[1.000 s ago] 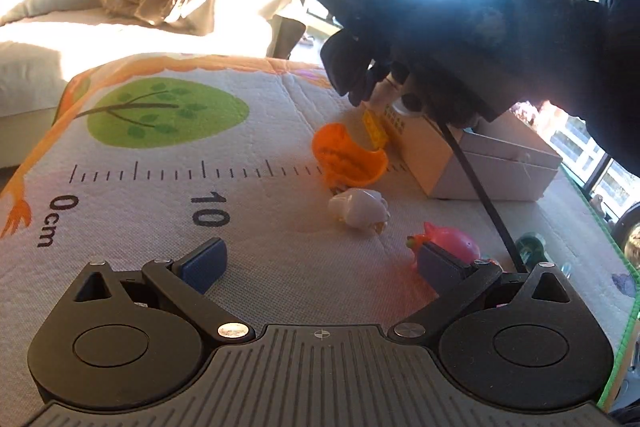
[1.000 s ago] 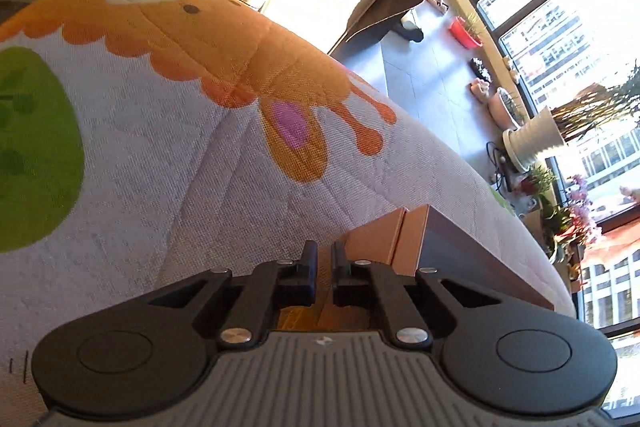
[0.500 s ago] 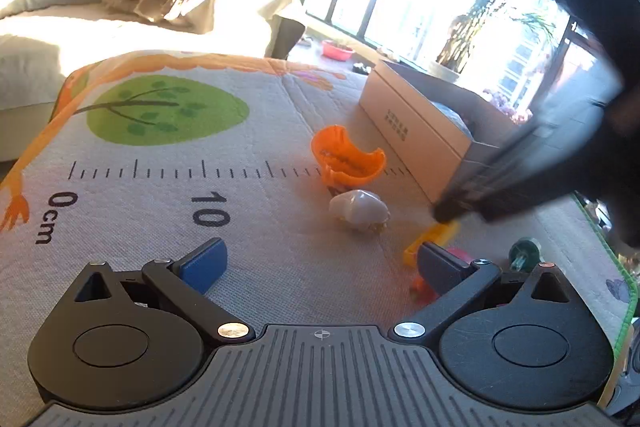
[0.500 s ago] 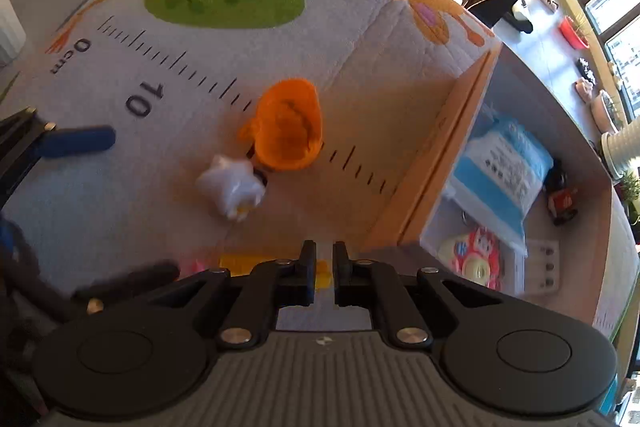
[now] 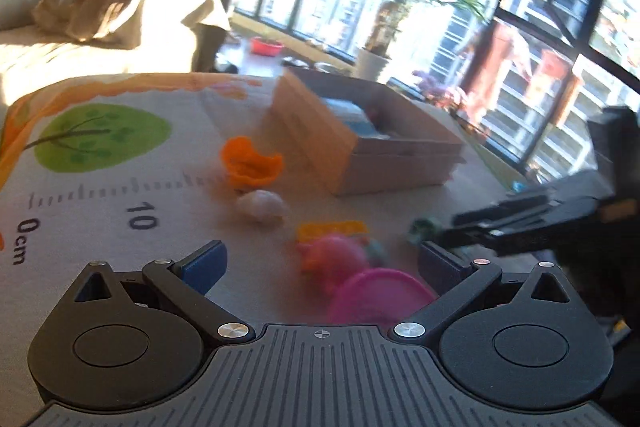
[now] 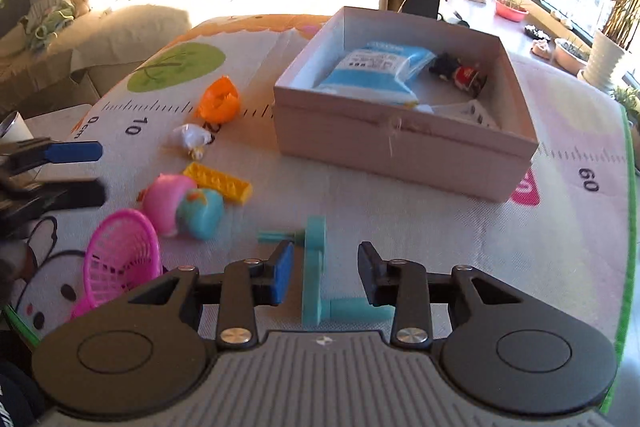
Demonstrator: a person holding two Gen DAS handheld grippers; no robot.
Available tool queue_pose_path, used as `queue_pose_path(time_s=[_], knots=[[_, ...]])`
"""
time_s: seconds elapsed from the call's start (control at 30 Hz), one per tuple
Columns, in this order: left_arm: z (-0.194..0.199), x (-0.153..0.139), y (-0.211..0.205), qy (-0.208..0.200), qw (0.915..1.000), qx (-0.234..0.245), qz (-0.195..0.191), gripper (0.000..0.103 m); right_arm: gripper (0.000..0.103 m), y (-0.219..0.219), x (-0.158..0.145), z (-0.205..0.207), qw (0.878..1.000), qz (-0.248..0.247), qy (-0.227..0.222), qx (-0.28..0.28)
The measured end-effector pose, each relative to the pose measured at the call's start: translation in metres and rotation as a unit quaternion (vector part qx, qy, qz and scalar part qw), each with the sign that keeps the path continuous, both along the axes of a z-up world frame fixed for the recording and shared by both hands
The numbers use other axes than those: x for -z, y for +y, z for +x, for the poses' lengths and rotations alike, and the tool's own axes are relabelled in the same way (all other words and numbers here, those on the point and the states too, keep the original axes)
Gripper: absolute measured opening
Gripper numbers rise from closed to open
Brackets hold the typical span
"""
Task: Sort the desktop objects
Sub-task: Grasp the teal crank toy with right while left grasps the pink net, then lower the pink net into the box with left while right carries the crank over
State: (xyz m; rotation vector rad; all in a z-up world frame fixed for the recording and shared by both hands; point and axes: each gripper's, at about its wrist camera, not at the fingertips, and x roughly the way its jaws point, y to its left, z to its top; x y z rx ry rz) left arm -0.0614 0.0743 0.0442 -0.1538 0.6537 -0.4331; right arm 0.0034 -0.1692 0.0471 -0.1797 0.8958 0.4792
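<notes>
Between the half-open, just-widened, empty right gripper (image 6: 325,273) lies the teal crank toy (image 6: 314,273), long axis pointing away toward the far box (image 6: 400,147).

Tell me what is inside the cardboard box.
Inside the box lie a blue-and-white packet, a small red-and-black toy and a white printed item. The near wall hides the floor behind it.

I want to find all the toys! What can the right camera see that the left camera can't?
Only the right wrist view shows the teal toy lying between the open right gripper jaws, and the red-and-black toy inside the cardboard box. Only the left wrist view shows the potted palm. Both show the orange toy, yellow brick and pink basket.
</notes>
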Motion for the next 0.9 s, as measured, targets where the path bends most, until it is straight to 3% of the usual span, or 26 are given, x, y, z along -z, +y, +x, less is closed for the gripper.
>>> queue_pose_path(time_s=[0.1,0.2,0.33,0.4,0.53,0.73,0.8,0.9], knots=[[-0.015,0.001,-0.044,0.009,0.9958,0.026,0.087,0.103,0.033,0.003,0.016,0.001,1.000,0.013,0.004,-0.010],[-0.021,0.015,-0.075,0.020,0.9873,0.030,0.155,0.103,0.012,0.009,0.023,-0.006,1.000,-0.004,-0.024,-0.014],[-0.022,0.027,-0.090,0.018,0.9777,0.012,0.209,0.102,0.011,0.000,0.015,-0.020,0.999,0.013,-0.045,-0.023],[-0.023,0.027,-0.092,0.013,0.9746,0.009,0.223,0.089,0.010,-0.009,0.007,-0.026,0.998,0.029,-0.050,-0.019],[-0.015,0.002,-0.089,-0.011,0.9786,0.012,0.205,0.088,0.002,-0.036,-0.022,-0.031,0.994,0.084,-0.065,-0.006],[0.040,-0.074,-0.099,-0.108,0.9789,-0.004,0.174,0.088,0.002,-0.062,-0.079,-0.002,0.981,0.138,-0.137,0.020],[0.072,-0.087,-0.100,-0.110,0.9821,-0.021,0.151,0.088,0.002,-0.065,-0.086,0.008,0.978,0.142,-0.150,0.026],[0.127,-0.092,-0.105,-0.080,0.9917,-0.024,0.098,0.088,0.002,-0.064,-0.077,0.014,0.980,0.143,-0.139,0.027]])
